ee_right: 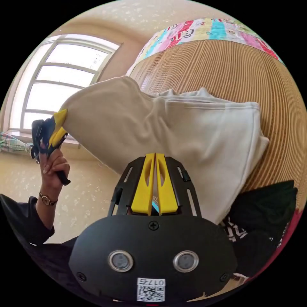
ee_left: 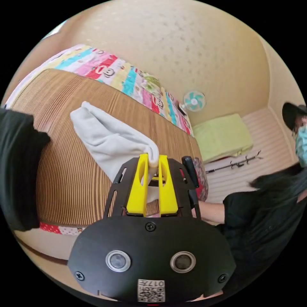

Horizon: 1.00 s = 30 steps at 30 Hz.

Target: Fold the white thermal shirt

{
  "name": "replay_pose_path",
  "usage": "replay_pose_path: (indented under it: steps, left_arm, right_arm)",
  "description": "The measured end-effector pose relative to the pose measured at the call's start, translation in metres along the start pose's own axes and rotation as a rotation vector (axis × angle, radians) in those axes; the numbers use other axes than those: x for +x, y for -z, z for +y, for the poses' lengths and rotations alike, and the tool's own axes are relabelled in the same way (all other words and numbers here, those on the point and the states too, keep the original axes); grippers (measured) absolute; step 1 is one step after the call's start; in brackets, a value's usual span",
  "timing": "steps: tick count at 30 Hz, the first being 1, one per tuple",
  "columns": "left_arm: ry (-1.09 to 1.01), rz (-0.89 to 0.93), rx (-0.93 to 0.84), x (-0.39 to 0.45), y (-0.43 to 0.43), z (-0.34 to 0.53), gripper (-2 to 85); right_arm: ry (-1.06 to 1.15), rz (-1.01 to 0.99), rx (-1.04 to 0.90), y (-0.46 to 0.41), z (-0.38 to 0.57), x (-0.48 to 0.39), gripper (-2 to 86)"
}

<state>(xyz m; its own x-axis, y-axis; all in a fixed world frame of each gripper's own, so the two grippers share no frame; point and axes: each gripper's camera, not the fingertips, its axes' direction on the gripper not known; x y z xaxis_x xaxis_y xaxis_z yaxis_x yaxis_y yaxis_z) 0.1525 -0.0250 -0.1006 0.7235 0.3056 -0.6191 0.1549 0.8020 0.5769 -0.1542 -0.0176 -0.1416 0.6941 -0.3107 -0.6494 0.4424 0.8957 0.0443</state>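
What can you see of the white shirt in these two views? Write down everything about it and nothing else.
The white shirt looks soft, thick and off-white, with a stitched hem along one edge. It is bunched, partly lifted off the brown ribbed mat, its far end still resting there. The left claw pinches one corner between yellow jaws; in the right gripper view that corner is held up by the window. The right claw is closed at its lower edge. A black garment lies beside it.

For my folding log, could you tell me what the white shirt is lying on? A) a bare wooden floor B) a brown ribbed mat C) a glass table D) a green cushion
B: the white shirt spreads over the brown ribbed mat, one corner lifted by the left gripper.
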Motion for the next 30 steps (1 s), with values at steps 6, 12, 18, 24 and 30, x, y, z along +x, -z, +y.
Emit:
replay_pose_path:
  steps: [6, 12, 18, 24, 30]
  left_arm:
    - [-0.232, 0.019, -0.335, 0.116, -0.173, 0.045, 7.1]
    - [-0.128, 0.072, -0.393, 0.100, -0.187, 0.112, 11.2]
    - [0.327, -0.125, -0.296, -0.020, -0.140, 0.169, 19.7]
    - [0.576, 0.177, -0.432, -0.077, -0.209, 0.233, 13.3]
    - [0.673, 0.521, -0.303, -0.055, -0.184, 0.271, 6.6]
  right_arm:
    - [-0.180, 0.129, -0.052, 0.088, 0.103, 0.110, 0.4]
    - [-0.334, 0.187, -0.046, 0.146, 0.165, 0.162, 0.9]
    - [-0.471, -0.171, 0.119, 0.152, 0.194, 0.181, 4.6]
    - [-0.730, -0.634, 0.172, 0.103, 0.227, 0.210, 15.7]
    - [-0.897, -0.839, 0.375, 0.068, 0.234, 0.218, 25.5]
